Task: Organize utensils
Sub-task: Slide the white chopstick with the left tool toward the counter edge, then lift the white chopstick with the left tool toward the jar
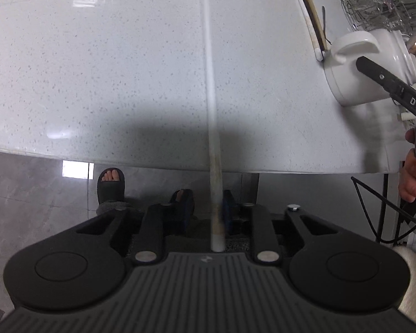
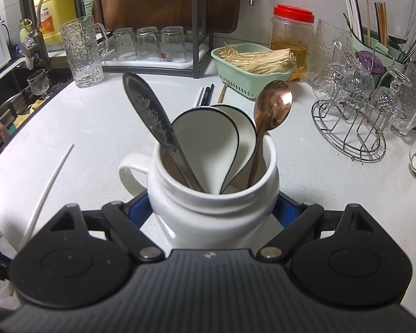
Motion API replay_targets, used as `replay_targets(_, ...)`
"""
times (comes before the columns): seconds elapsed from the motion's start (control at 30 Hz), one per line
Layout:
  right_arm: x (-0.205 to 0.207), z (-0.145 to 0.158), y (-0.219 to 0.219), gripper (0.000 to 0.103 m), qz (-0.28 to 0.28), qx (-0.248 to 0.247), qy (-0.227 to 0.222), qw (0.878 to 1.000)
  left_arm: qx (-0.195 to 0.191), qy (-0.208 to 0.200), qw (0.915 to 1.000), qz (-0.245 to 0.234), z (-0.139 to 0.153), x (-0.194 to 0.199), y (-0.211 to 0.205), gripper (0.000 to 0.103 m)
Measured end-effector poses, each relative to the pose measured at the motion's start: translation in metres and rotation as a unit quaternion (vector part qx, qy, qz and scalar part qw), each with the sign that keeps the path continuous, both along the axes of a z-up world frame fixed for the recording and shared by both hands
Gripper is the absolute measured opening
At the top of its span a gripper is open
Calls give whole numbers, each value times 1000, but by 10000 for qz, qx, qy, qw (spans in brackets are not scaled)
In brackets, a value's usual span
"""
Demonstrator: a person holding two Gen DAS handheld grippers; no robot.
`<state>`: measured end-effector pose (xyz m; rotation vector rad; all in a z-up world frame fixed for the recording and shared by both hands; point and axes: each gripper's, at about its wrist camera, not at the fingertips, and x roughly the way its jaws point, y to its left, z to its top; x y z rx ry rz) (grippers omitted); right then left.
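Gripping a long white chopstick [image 1: 212,105] near its thick end, the left gripper [image 1: 208,216] points steeply down, the stick reaching out over the pale speckled counter [image 1: 97,69]. Off to the right, the right gripper [image 2: 213,208] is clamped around the belly of a white mug [image 2: 213,202], its blue pads [image 2: 284,208] pressed to both sides. Inside the mug stand a steel spoon [image 2: 149,116], two white soup spoons [image 2: 208,141] and a copper spoon [image 2: 271,111]. More chopsticks [image 2: 208,94] lie beyond it, beside a green basket [image 2: 252,79].
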<state>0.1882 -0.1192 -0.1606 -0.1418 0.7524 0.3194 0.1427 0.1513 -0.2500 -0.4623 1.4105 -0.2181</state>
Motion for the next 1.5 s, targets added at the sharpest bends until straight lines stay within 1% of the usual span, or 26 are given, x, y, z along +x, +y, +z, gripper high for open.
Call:
replay_targets(0.03,0,0,0,91,-11,-8,12,10000,30,-77,10000,-52,4,-1,1,10)
replay_targets(0.13,0,0,2,91,-48,-32,22,10000,153,-509,9984,-181,18,-3,0,8)
replay_targets(0.2,1,0,3,92,-80,-56,25,9999,147,-637,9975,-252,26,-4,1,8)
replay_targets(0.3,1,0,5,92,-136,-89,39,9999,233,-955,9949,-222,42,-7,6,8)
replay_targets(0.5,1,0,9,92,-252,-153,88,9995,6,-1500,9887,23,80,-7,18,8)
replay_targets(0.7,2,0,13,92,-320,-262,133,9991,-330,-1873,9817,105,110,2,13,8)
replay_targets(0.8,2,0,14,92,-335,-296,145,9989,-537,-1957,9792,58,124,9,11,8)
replay_targets(0.93,2,-1,15,92,-350,-305,150,9988,-643,-2043,9767,-163,147,17,12,8)
replay_targets(1.1,2,-1,13,92,-287,-301,130,9990,-655,-2139,9723,-683,182,26,4,8)
replay_targets(1.17,0,-1,13,92,-242,-289,90,9992,-952,-2014,9718,-776,188,31,0,8)
replay_targets(1.23,-2,-2,13,92,-227,-262,18,9994,-1060,-1867,9729,-862,192,35,-7,8)
replay_targets(1.37,-5,-3,14,92,-279,-223,-76,9993,-1057,-1691,9739,-1084,202,40,-19,8)
replay_targets(1.5,-7,-4,15,92,-342,-189,-150,9991,-870,-1609,9750,-1265,214,49,-28,8)
